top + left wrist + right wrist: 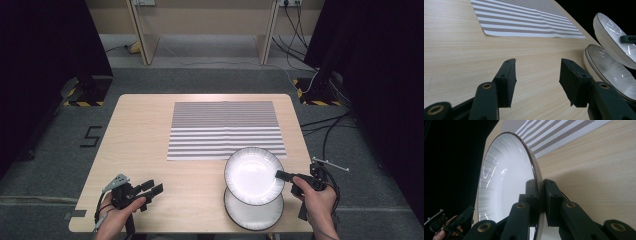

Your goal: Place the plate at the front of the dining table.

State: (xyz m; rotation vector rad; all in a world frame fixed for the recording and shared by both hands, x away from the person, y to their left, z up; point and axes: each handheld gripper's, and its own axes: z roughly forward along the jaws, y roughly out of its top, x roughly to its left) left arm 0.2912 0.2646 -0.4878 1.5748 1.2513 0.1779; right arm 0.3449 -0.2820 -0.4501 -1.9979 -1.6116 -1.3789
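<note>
Presently the right gripper (281, 175) stood clamped on the rim of the upper plate (252, 174), one jaw inside the rim and one outside, as the right gripper view showed it (539, 195). That plate (506, 182) was held off the table (145, 150), tilted, partly over the lower plate (255, 210), which lay flat near the table's front edge. Its far rim reached over the near right corner of the striped mat (225, 130). The left gripper (152, 188) hung low over bare wood, well left of the plates, jaws apart with nothing between them (537, 80). From the left gripper view both plates showed to the right, the upper (609, 37) raised above the lower (609, 72). The mat (524, 20) lay beyond them.
</note>
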